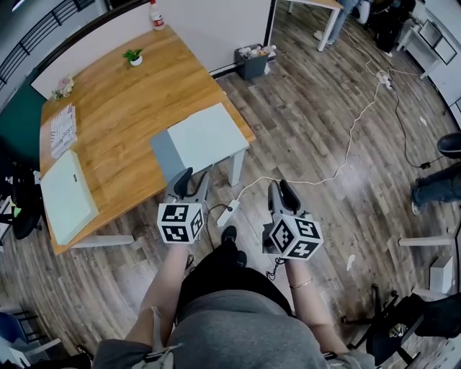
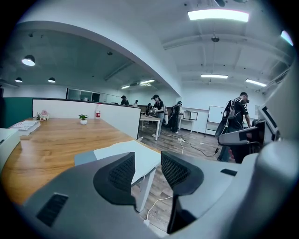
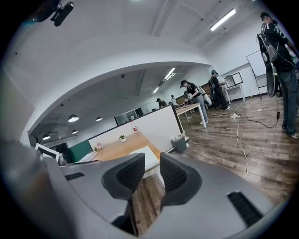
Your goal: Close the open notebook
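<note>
The open notebook (image 1: 205, 135) is a pale laptop on the near right corner of the wooden table (image 1: 122, 122), with a grey panel on its left side. It also appears in the left gripper view as the notebook (image 2: 140, 156) and in the right gripper view as the notebook (image 3: 145, 158). My left gripper (image 1: 196, 180) hovers just short of the table corner, its jaws open and empty. My right gripper (image 1: 281, 191) hangs over the floor to the right of the table, also open and empty. Seen from their own cameras, the left gripper (image 2: 148, 165) and the right gripper (image 3: 152, 172) both point toward the notebook.
A second pale closed device (image 1: 66, 196) lies at the table's left edge, with papers (image 1: 63, 130), a small potted plant (image 1: 135, 58) and a bottle (image 1: 155, 14) farther back. A power strip (image 1: 229, 214) with a white cable lies on the floor. A bin (image 1: 253, 61) stands by the partition.
</note>
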`<state>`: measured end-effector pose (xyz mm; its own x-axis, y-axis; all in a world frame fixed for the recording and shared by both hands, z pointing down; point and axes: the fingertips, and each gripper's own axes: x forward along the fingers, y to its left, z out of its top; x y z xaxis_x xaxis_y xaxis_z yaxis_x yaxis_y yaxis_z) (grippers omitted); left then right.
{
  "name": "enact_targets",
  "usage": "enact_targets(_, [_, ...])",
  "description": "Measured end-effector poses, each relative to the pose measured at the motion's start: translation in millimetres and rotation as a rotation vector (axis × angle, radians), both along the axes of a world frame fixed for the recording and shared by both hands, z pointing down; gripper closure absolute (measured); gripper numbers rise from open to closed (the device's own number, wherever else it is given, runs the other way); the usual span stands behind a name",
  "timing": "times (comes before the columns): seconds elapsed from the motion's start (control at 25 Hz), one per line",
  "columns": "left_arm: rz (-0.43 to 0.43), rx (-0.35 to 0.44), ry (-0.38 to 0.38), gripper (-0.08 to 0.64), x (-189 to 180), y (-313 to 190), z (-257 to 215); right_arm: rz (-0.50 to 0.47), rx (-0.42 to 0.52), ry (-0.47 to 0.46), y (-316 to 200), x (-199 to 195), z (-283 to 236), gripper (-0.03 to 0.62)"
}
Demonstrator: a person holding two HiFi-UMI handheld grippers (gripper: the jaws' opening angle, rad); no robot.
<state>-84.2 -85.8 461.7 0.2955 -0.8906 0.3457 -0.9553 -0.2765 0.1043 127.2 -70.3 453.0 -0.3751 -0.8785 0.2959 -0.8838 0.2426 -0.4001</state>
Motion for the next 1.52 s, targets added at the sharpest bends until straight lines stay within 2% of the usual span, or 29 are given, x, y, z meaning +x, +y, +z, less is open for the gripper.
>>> enact_targets(0.52, [-0.041, -0.007, 0.029, 0.391, -31.3, -73.8, 3.1, -0.031, -0.001, 0.023, -84.7, -31.4, -3.7, 0.505])
enact_targets(0.88, [-0.123, -0.029, 0.047, 0.391, -51.3, -94.5, 11.8, -0.128, -0.005, 0.04, -127.9, -59.5, -2.1, 0.505])
enact_targets(1.08, [-0.239, -0.032, 0.041, 0.391, -66.0, -100.8, 12.5, -0.248, -0.01, 0.044, -157.6, -78.6, 0.0, 0.505])
enact_targets(1.52, [-0.597, -0.069, 0.109, 0.387, -104.3, -67.3, 29.2, -0.586, -0.03, 0.078, -190.5, -137.7, 13.5, 0.508])
